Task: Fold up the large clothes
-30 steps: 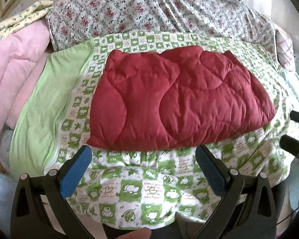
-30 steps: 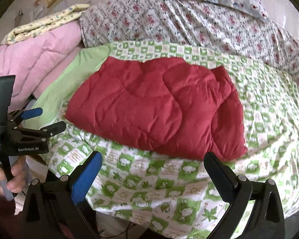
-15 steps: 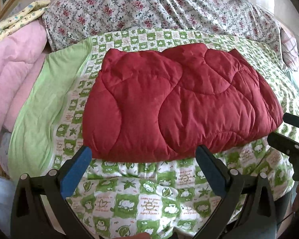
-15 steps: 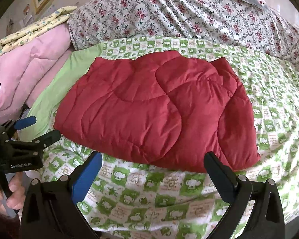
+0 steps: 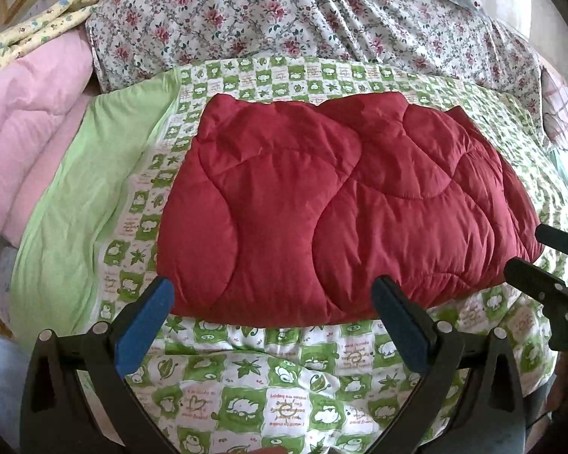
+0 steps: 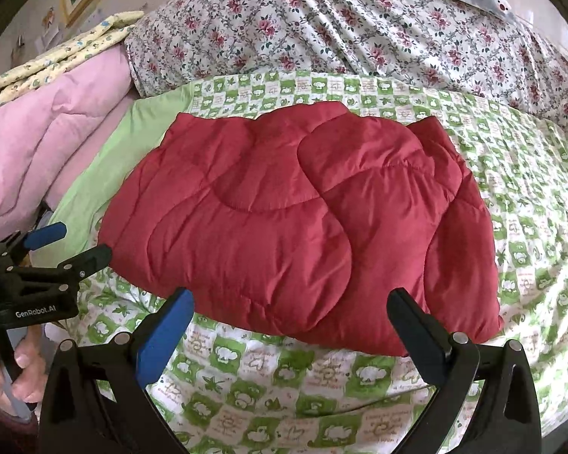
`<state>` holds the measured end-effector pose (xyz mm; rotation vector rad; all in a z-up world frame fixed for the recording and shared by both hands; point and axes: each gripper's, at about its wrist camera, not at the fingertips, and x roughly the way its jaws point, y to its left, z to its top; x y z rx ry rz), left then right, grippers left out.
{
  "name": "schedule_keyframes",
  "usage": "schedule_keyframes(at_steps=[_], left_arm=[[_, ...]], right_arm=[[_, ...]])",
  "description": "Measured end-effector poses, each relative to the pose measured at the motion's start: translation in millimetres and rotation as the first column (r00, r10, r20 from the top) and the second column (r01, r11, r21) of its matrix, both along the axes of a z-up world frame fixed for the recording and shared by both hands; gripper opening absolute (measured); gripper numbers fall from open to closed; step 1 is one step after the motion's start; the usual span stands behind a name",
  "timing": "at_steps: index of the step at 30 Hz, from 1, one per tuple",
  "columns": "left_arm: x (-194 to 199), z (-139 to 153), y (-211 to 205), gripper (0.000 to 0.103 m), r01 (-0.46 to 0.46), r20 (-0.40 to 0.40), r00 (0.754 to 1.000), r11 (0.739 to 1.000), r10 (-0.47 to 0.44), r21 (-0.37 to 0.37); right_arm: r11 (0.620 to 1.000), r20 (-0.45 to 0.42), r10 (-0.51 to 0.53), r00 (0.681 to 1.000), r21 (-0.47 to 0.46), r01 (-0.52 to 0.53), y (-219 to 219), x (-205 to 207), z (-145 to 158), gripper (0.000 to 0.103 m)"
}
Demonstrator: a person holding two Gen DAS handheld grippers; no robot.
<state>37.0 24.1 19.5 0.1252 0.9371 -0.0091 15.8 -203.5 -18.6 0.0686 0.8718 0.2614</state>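
Observation:
A dark red quilted garment (image 5: 337, 212) lies folded and flat on a green-and-white checked blanket (image 5: 269, 386) on the bed. It also shows in the right wrist view (image 6: 303, 227). My left gripper (image 5: 272, 302) is open and empty, its fingertips just at the garment's near edge, toward its left end. My right gripper (image 6: 291, 314) is open and empty at the near edge, toward the right end. Each gripper shows in the other's view: the right gripper (image 5: 537, 261) at the garment's right corner, the left gripper (image 6: 72, 246) at its left corner.
A pink quilt (image 5: 22, 143) with a yellow patterned cloth (image 5: 34, 34) on top is piled at the left. A floral duvet (image 5: 322, 15) lies behind the checked blanket. A plain light green sheet (image 5: 83, 204) borders the blanket's left side.
Both grippers have moved forward toward the red garment; its near edge now reaches their fingertips. The garment itself has not moved. Both stay open.

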Motion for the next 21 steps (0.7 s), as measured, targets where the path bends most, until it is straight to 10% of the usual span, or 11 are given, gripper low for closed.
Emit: schedule_keyframes(at_steps=[21], left_arm=[[9, -4, 0, 0.103, 0.008, -0.017, 1.0, 1.0, -0.008, 0.001]], right_arm=[[1.0, -0.006, -0.011, 1.0, -0.012, 0.011, -6, 11, -4, 0.102]])
